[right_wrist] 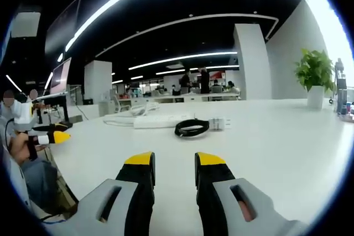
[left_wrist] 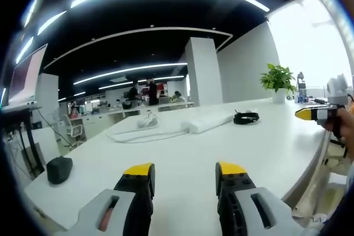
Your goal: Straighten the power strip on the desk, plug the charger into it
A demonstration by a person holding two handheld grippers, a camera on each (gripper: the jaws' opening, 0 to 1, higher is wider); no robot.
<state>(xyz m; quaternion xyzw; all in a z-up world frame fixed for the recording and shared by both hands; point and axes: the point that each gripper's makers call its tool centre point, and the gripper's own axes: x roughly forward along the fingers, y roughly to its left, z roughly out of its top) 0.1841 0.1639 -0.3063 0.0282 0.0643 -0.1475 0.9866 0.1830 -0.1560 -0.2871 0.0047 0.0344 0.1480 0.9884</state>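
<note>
A: In the left gripper view, where are things lying?

B: The left hand-held gripper (left_wrist: pixel 183 176) is hovering over the white surface (left_wrist: pixel 265 147), jaws apart and carrying nothing. The power strip (left_wrist: pixel 209 120) is lying well ahead, its white cord (left_wrist: pixel 141 133) trailing leftward. The coiled black cable (left_wrist: pixel 246 118) is sitting just beside its right end.

A: And in the right gripper view?

B: The right hand-held gripper (right_wrist: pixel 174 171) is also gaping empty, hanging back near the edge. The strip (right_wrist: pixel 161 120) is lying crosswise far ahead, with the charger (right_wrist: pixel 218 123) next to the black coil (right_wrist: pixel 191 128).

A: Why so far back?

B: Probably neither is reaching yet; the strip is waiting to be squared first.
</note>
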